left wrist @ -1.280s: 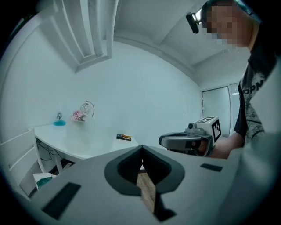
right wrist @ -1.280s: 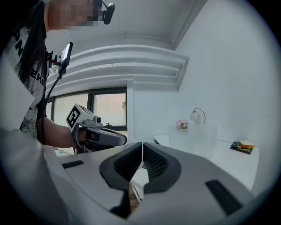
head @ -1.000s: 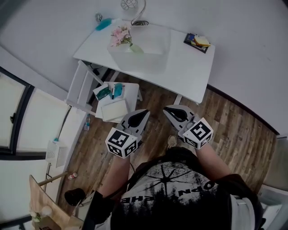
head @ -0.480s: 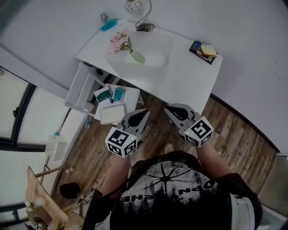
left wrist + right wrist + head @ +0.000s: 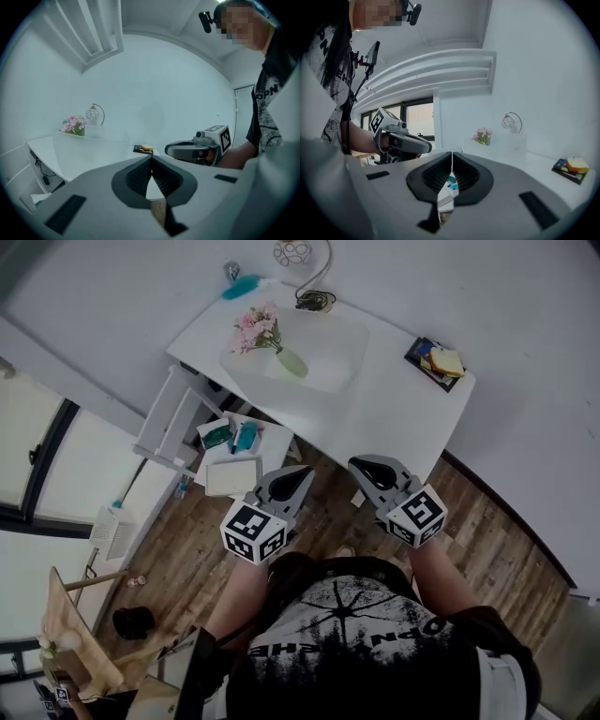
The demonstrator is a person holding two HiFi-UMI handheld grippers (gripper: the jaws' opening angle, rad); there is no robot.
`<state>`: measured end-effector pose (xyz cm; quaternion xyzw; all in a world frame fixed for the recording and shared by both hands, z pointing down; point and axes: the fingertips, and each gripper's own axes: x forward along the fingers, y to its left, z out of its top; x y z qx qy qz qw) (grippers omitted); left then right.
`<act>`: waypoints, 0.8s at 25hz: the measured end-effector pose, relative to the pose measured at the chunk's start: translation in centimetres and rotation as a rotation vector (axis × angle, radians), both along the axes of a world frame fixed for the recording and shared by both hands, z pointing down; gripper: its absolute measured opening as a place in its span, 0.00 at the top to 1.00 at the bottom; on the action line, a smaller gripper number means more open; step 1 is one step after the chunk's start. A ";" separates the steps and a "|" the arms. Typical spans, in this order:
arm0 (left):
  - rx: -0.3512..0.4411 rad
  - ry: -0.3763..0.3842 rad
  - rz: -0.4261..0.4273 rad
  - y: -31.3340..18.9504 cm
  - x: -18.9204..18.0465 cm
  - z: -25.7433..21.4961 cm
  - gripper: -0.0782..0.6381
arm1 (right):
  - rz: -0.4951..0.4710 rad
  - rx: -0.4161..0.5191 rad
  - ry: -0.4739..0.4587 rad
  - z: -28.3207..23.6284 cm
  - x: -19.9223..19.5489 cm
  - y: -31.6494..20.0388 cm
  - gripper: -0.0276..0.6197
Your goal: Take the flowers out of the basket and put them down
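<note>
My left gripper (image 5: 299, 474) and right gripper (image 5: 363, 467) are both pinched shut and empty. The flowers (image 5: 257, 327) sit far off, at the left end of the basket (image 5: 339, 351) on the table (image 5: 403, 413).

a: where's the basket (image 5: 330, 360)?
b: on the table (image 5: 394, 413), toward its left end. the flowers (image 5: 255, 326) lie in it, at its left side.
a: and behind it?
b: a lamp (image 5: 292, 251) at the table's back edge, with a brush (image 5: 242, 287) to its left.
a: the right end?
b: a stack of books (image 5: 441, 360) near the right corner, well apart from the basket.
a: in front?
b: a small stand (image 5: 274, 439) by the table's left front, with things on top. the left gripper (image 5: 300, 476) and the right gripper (image 5: 361, 467) are side by side over the floor (image 5: 487, 531), short of the table's near edge.
</note>
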<state>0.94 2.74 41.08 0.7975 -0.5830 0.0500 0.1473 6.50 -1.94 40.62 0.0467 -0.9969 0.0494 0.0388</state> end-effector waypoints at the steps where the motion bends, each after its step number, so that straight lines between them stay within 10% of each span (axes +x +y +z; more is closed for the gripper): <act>1: 0.000 0.001 -0.004 -0.2 -0.2 0.0 0.87 | -0.001 0.003 0.000 -0.1 -0.1 -0.2 0.93; 20: 0.019 0.036 0.058 -8.3 -10.9 0.4 0.87 | 0.020 0.023 0.017 -1.1 -11.3 -6.8 0.93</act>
